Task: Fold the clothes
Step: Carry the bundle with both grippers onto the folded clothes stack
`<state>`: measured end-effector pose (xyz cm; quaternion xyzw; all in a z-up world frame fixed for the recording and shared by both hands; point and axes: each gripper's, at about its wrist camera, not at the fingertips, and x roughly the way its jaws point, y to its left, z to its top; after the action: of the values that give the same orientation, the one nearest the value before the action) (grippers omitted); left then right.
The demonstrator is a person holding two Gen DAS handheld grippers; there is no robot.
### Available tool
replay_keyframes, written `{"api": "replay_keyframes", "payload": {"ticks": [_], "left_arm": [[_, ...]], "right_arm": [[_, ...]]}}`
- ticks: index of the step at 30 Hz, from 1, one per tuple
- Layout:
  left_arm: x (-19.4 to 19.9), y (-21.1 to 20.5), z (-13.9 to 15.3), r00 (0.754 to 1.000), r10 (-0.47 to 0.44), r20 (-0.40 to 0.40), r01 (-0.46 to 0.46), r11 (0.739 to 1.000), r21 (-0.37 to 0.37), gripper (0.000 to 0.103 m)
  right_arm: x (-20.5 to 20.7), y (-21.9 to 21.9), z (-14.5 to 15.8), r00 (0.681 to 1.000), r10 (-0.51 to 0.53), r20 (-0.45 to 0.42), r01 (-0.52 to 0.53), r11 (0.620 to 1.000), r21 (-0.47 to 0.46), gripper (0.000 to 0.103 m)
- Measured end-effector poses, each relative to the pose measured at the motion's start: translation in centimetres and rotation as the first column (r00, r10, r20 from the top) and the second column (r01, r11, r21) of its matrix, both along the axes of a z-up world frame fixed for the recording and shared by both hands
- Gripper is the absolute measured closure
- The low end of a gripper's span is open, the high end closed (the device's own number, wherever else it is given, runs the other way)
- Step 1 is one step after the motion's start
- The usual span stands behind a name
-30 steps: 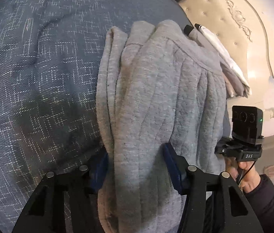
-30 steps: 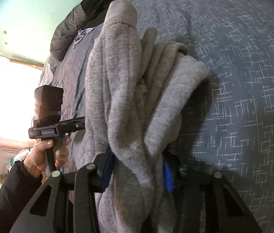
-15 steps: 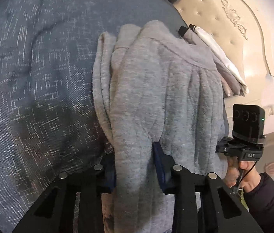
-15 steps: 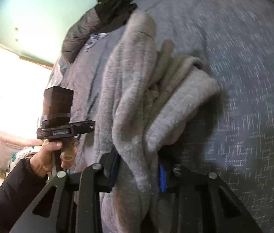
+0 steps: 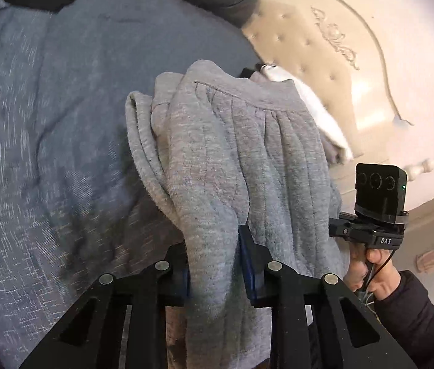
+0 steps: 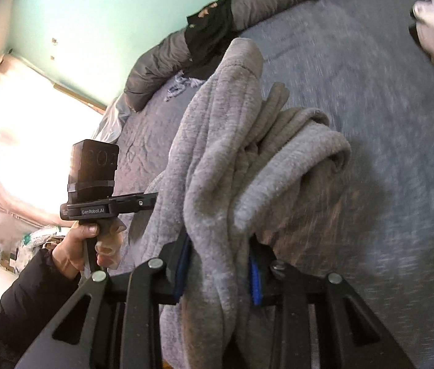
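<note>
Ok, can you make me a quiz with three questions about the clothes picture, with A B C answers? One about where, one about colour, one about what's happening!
1. Where is the white folded cloth?
A. Beside the headboard
B. On the floor
C. In a basket

2. What colour is the held garment?
A. Red
B. Grey
C. Green

3. What are the left gripper and right gripper doing?
A. Both open
B. One open
C. Both clamped on fabric

Answers: 1 A, it lies at the bed's edge by the headboard. 2 B, plainly grey. 3 C, fabric sits pinched between each pair of jaws.

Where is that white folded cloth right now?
In the left wrist view, the white folded cloth lies upper right, behind the grey fleece garment, beside the cream tufted headboard.
</note>
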<state>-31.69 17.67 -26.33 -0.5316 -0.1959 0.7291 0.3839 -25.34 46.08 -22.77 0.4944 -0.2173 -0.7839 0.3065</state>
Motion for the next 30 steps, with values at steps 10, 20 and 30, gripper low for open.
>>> {"api": "replay_keyframes", "payload": {"ticks": [10, 20, 30], "left_arm": [[-0.8, 6.0, 9.4, 0.993, -0.018, -0.118, 0.019, 1.0, 0.009, 0.075], [-2.7, 16.8, 14.9, 0.979, -0.054, -0.195, 0.066, 0.996, 0.056, 0.075], [-8.8, 30.3, 14.7, 0.977, -0.082, -0.198, 0.1, 0.992, 0.081, 0.075]], "right_arm": [[-0.6, 7.9, 9.7, 0.996, -0.014, -0.091, 0.02, 0.998, 0.067, 0.072], [-2.1, 19.1, 15.8, 0.989, -0.055, -0.139, 0.08, 0.981, 0.179, 0.072], [-5.1, 29.8, 17.1, 0.991, -0.083, -0.108, 0.111, 0.953, 0.282, 0.072]]}}
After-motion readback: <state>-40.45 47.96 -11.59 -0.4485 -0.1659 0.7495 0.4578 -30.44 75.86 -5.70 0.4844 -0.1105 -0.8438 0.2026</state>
